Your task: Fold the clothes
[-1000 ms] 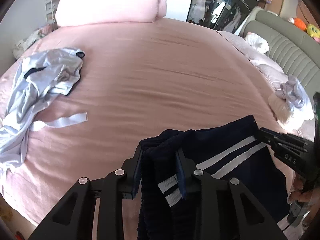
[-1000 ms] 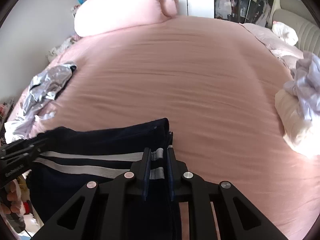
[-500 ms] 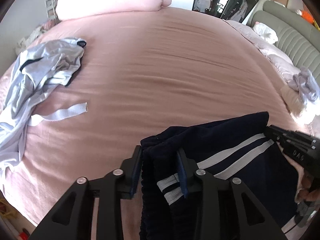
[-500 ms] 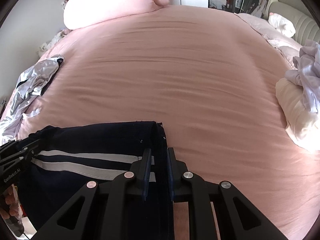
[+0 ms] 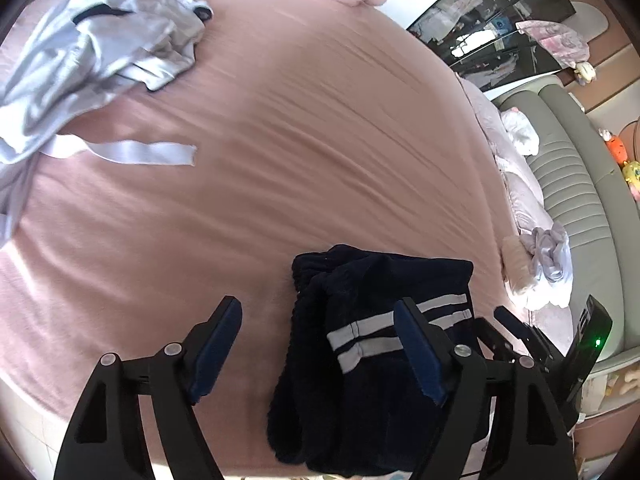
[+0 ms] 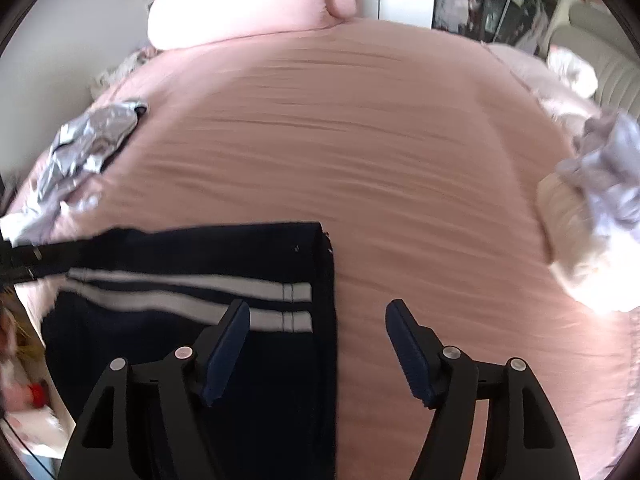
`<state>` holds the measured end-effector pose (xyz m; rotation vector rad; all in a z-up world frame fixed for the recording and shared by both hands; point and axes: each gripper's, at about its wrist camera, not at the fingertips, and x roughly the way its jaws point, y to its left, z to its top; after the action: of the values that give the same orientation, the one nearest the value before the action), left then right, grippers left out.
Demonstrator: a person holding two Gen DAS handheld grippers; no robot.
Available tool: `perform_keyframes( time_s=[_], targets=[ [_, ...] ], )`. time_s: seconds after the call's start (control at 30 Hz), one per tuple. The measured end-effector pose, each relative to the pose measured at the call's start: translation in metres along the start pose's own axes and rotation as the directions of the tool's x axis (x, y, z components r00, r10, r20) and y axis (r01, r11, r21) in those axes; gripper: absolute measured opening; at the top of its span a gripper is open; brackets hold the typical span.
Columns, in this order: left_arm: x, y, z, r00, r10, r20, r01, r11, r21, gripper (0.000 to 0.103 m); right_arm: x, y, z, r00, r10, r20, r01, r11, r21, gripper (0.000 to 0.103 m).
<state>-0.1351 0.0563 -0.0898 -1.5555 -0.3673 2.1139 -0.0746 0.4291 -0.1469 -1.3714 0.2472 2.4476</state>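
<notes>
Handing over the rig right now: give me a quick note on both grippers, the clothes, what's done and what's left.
Left gripper: jaws opening, pads clear of the navy shorts.
Right gripper: jaws opening, nothing pinched; the shorts' edge lies between them.
Shorts lie at the near edge of the bed, laid down and released, not neatly folded.
Left: finish the shorts, then the silver garment at the bed's far left and the pale pile on the right.

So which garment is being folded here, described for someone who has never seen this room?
Start at the wide pink bed sheet that fills both views, then look to its near edge. There lies a dark navy knit garment, just in front of the tongs. Its two pale stripes set it apart from the shiny silver-grey garment and the crumpled lilac cloth.
</notes>
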Motion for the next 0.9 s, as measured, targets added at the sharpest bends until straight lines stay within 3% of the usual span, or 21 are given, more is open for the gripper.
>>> perform_keyframes(
  time_s=[0.13,0.23,0.37,0.57,0.63,0.8,0.83,0.9],
  targets=[
    [-0.01,-0.011,-0.012,0.998,0.06,0.011,-0.061,0.995,0.075,0.078,-0.016,0.007,-0.011,1.0,-0.024,0.008,0.024,0.999,-0.029,0.071],
    [-0.016,-0.028,-0.027,0.99,0.137,0.043,-0.142,0.972,0.186,0.078,-0.03,0.009,-0.02,0.999,-0.03,0.021,0.031,0.999,-0.036,0.071],
    [-0.022,-0.047,-0.045,0.967,0.233,0.107,-0.256,0.905,0.34,0.078,-0.049,0.012,-0.029,0.999,-0.023,0.041,0.025,0.999,-0.046,0.071],
    [-0.023,-0.073,-0.07,0.93,0.315,0.191,-0.368,0.761,0.534,0.078,-0.066,0.027,-0.041,0.998,-0.026,0.058,0.031,0.994,-0.101,0.072],
    [-0.021,-0.079,-0.075,0.93,0.315,0.189,-0.365,0.734,0.573,0.078,-0.071,0.03,-0.046,0.998,-0.031,0.06,0.038,0.992,-0.12,0.072],
    [-0.022,-0.09,-0.085,0.952,0.275,0.134,-0.297,0.726,0.62,0.078,-0.079,0.036,-0.054,0.996,-0.056,0.071,0.068,0.982,-0.177,0.072],
    [-0.023,-0.093,-0.088,0.945,0.289,0.155,-0.319,0.704,0.634,0.078,-0.081,0.037,-0.056,0.995,-0.061,0.074,0.074,0.98,-0.187,0.072],
    [-0.026,-0.1,-0.097,0.922,0.315,0.226,-0.381,0.634,0.673,0.078,-0.086,0.039,-0.059,0.994,-0.074,0.083,0.09,0.975,-0.201,0.072]
  ],
)
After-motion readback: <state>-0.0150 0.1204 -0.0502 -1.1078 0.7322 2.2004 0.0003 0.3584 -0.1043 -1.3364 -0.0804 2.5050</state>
